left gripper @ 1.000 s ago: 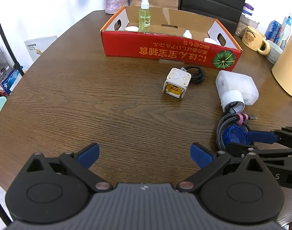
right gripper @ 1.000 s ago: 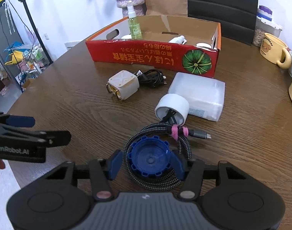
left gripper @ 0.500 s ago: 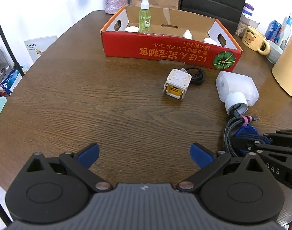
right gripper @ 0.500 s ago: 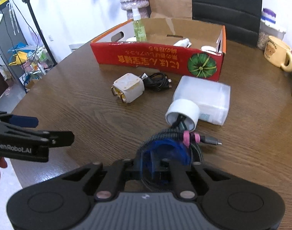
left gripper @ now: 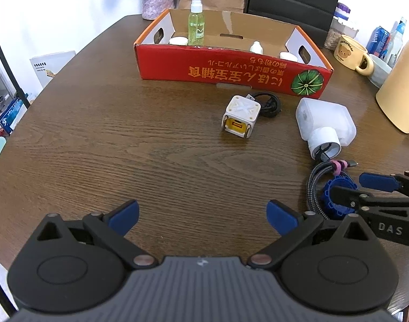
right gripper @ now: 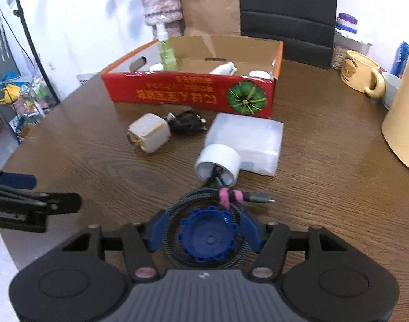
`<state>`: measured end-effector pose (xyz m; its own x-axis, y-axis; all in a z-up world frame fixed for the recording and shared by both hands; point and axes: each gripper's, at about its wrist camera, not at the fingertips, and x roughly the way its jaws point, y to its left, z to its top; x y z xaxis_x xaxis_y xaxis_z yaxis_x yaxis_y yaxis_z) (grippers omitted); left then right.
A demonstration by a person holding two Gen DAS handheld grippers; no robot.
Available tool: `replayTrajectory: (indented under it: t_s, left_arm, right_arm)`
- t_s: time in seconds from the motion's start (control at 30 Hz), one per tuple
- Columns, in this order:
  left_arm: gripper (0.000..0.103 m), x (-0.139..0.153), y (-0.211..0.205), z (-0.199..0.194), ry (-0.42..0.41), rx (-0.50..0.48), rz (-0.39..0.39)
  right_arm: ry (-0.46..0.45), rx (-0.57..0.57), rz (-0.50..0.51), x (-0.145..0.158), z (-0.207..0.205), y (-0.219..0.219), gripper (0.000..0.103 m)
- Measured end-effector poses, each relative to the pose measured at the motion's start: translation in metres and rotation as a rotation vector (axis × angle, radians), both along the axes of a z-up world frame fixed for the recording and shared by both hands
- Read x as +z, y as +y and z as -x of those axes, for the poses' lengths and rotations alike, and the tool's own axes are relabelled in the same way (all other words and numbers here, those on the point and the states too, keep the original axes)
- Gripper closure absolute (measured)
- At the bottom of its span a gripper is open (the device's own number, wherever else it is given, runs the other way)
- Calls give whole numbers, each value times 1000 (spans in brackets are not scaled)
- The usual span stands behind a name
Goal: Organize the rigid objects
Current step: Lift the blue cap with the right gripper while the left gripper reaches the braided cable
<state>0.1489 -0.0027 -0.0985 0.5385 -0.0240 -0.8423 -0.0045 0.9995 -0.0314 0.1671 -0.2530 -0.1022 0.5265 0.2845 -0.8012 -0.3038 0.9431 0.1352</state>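
Right gripper (right gripper: 204,232): jaws opening, straddling the blue cap (right gripper: 207,237); small gaps show between the pads and the cap, so released, not grasping. Cap sits on the counter (left gripper: 150,145) inside the coiled braided cable (right gripper: 183,206) (pink ties on the far side of the coil).

Left gripper (left gripper: 203,216): spread wide, nothing between the fingers, over bare wood near the counter's near edge.

Edges and open room:
- Counter's left edge curves away; large bare stretch of wood across the near-left and middle.
- Right half is crowded: white cylinder (right gripper: 217,165) lying on its side just beyond the coil, touching the translucent white box (right gripper: 247,136) behind it.
- White cube adapter (left gripper: 241,119) mid-counter, with a black cable bundle (left gripper: 267,103) touching its far side.
- Red cardboard box (left gripper: 231,72) at the far side, open top; holds a green spray bottle (left gripper: 195,20) upright at the far-left and 3 white items, mostly hidden by the wall.
- Far right: yellow bear mug (left gripper: 352,55) and a tall cream container (left gripper: 402,86) near the right edge.

Surface and room: dark wood grain, slight gloss. Beyond the far edge are a black chair (right gripper: 287,13), a brown paper bag (right gripper: 209,5) and a vase with flowers (right gripper: 161,5); white walls, cluttered shelving at left.
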Motion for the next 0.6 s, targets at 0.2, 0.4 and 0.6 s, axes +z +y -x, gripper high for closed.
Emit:
replayTrajectory:
  t_s: [0.2, 0.4, 0.6]
  left_arm:
    - [0, -2, 4, -1, 10, 3, 2]
    - [0, -5, 6, -3, 17, 10, 4]
    - [0, -3, 3, -5, 15, 2, 6]
  right_arm:
    - [20, 33, 56, -12, -4, 11, 47]
    - [22, 60, 91, -20, -5, 18, 48]
    - [2, 87, 114, -20, -2, 21, 49]
